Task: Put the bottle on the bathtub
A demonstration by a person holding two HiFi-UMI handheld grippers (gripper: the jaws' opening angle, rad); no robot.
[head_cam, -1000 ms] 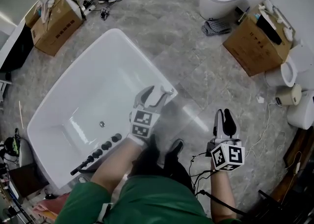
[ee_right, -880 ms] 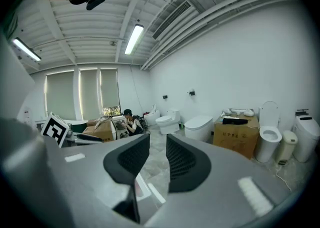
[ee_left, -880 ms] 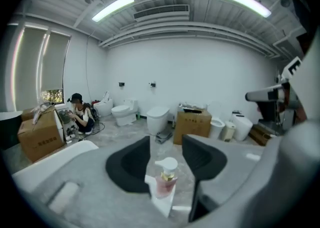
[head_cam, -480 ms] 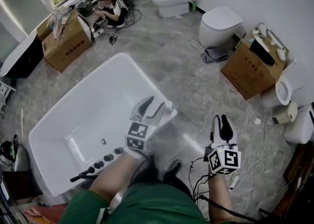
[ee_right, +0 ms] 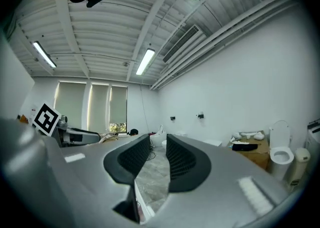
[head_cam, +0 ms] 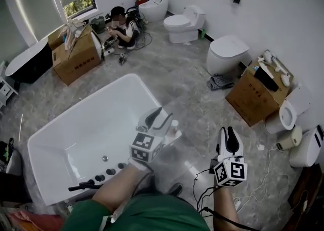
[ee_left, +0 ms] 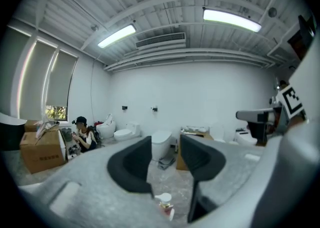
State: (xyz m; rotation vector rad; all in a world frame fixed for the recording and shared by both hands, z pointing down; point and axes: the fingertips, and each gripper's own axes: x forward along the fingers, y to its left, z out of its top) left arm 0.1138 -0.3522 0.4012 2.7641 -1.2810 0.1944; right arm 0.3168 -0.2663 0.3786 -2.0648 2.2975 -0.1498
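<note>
I am judging the task nearly finished. The bottle (head_cam: 173,125) is standing at the near corner of the bathtub (head_cam: 126,80), just beside the left tool (head_cam: 163,116). That tool's jaws are spread and are not touching the bottle, which is showing low between them in the left gripper view. What is left, I think, is only pulling clear. The right tool (head_cam: 229,137) is hanging over the floor with a narrow gap between its jaws, gripping nothing. The bottle's base is hiding behind the tool body, so I cannot tell how squarely it is sitting on the rim.
</note>
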